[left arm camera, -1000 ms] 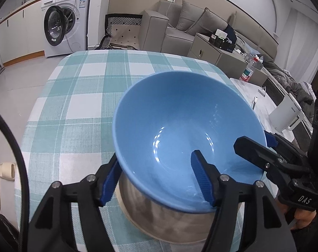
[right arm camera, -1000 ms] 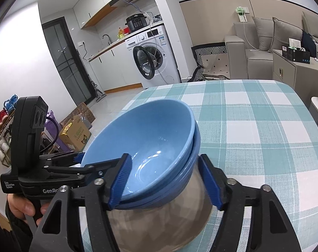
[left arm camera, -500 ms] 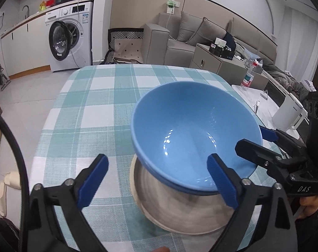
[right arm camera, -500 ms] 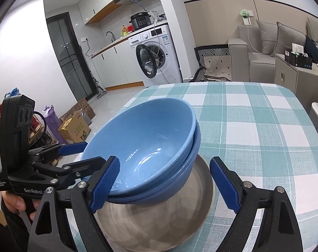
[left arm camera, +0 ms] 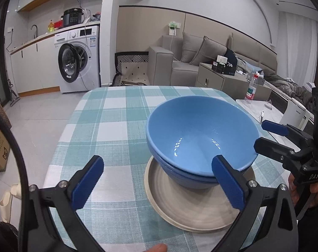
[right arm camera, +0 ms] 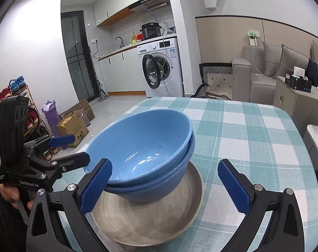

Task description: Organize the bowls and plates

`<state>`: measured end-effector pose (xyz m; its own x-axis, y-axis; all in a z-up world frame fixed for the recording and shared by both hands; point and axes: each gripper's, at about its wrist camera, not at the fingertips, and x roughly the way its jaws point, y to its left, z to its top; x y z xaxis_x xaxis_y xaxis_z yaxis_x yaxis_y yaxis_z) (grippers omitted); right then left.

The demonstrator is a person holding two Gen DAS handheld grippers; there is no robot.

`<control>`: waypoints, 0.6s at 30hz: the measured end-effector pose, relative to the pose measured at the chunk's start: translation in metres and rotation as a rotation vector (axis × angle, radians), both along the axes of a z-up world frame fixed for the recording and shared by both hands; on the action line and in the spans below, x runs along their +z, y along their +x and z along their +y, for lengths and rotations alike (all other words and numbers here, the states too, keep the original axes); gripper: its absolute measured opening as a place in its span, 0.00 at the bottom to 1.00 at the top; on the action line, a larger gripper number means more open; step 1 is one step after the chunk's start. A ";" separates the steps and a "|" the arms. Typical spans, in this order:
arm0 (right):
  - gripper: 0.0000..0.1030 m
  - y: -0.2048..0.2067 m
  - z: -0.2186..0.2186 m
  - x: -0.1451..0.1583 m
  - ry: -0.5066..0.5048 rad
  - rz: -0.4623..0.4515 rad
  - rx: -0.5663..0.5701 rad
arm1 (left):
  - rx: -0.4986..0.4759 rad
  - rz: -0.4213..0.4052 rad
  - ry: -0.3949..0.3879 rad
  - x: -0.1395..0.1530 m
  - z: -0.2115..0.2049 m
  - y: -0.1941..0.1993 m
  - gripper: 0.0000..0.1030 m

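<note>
Two blue bowls (left arm camera: 201,138) sit nested, one inside the other, on a beige plate (left arm camera: 192,208) on the checked tablecloth (left arm camera: 108,130). The stack also shows in the right wrist view (right arm camera: 146,147), on the plate (right arm camera: 150,226). My left gripper (left arm camera: 159,184) is open and empty, its blue pads (left arm camera: 87,180) standing on either side of the stack's near edge, clear of it. My right gripper (right arm camera: 165,187) is open and empty too, straddling the stack from the other side.
The table's left edge drops to the floor (left arm camera: 32,121). A washing machine (left arm camera: 79,58) and a grey sofa (left arm camera: 192,58) stand beyond the table. A low white side table with a kettle (left arm camera: 295,115) and bottle (left arm camera: 251,90) stands to the right.
My left gripper let go of the top bowl, opened wide and drew back. My right gripper also opened wider and pulled back. The bowls stay nested on the plate.
</note>
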<state>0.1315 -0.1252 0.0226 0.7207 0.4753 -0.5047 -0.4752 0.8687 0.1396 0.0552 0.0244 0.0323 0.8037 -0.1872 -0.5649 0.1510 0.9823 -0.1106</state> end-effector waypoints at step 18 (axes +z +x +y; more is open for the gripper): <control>0.99 -0.044 -0.023 -0.027 0.013 -0.104 0.032 | 0.098 -0.105 0.040 -0.032 0.018 -0.043 1.00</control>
